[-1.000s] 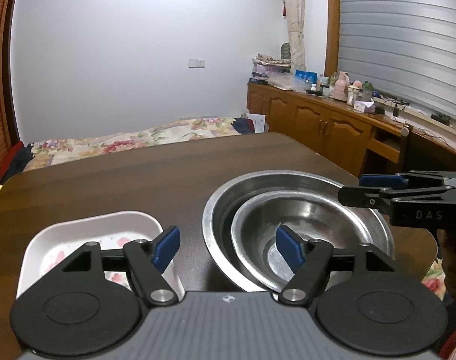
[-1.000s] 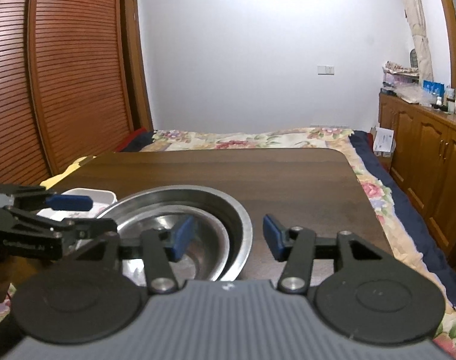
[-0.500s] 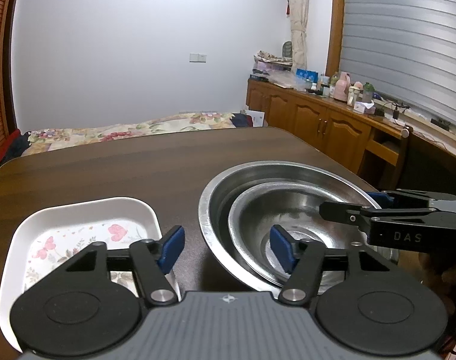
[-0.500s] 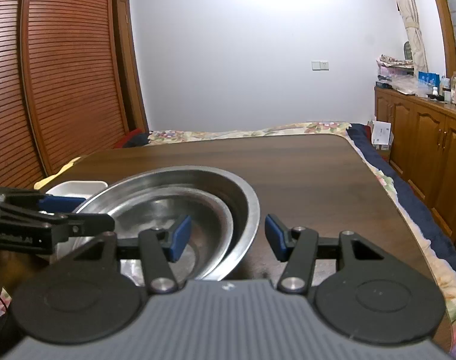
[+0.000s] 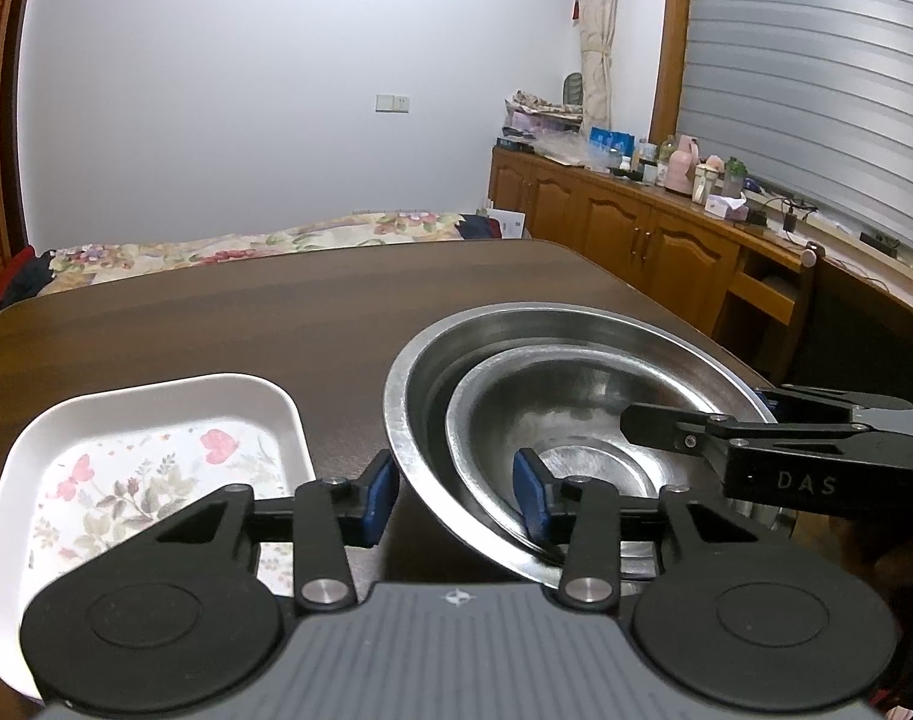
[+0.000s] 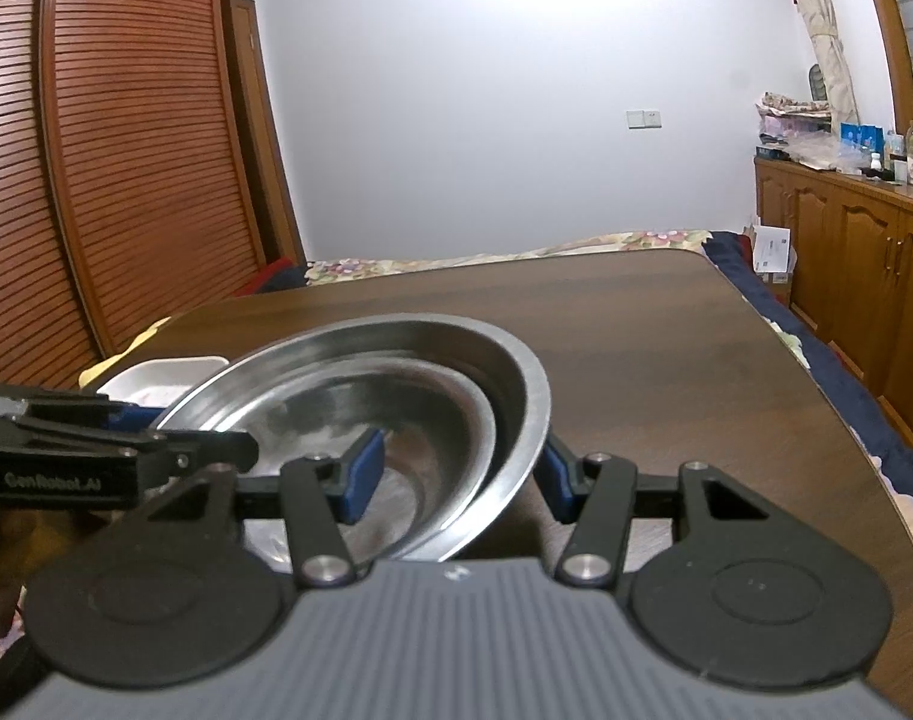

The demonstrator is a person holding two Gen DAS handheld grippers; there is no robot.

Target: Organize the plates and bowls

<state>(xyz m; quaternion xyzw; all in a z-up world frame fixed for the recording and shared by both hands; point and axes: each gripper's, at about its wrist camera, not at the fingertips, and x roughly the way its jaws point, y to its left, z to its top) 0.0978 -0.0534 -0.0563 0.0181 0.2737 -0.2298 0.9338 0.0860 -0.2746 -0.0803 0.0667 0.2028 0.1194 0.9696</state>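
Two black grippers with blue pads straddle opposite rims of a nested pair of steel bowls, jaws spread.

The left gripper (image 5: 453, 495) and right gripper (image 6: 462, 474) each have one pad inside and one outside the large round stainless-steel bowl's (image 5: 576, 324) wall, not clamped; whether the pads touch the metal cannot be told. Inside it sits one smaller stainless-steel bowl (image 5: 576, 414), seemingly holding nothing. Just beside the pair, to the left, lies one white rectangular plate with a floral print (image 5: 156, 456). All three rest on a dark brown wooden table (image 6: 666, 348) in a bedroom with a floral-covered bed (image 5: 246, 243), a slatted wooden wardrobe (image 6: 126, 180) and wooden cabinets (image 5: 636, 240).
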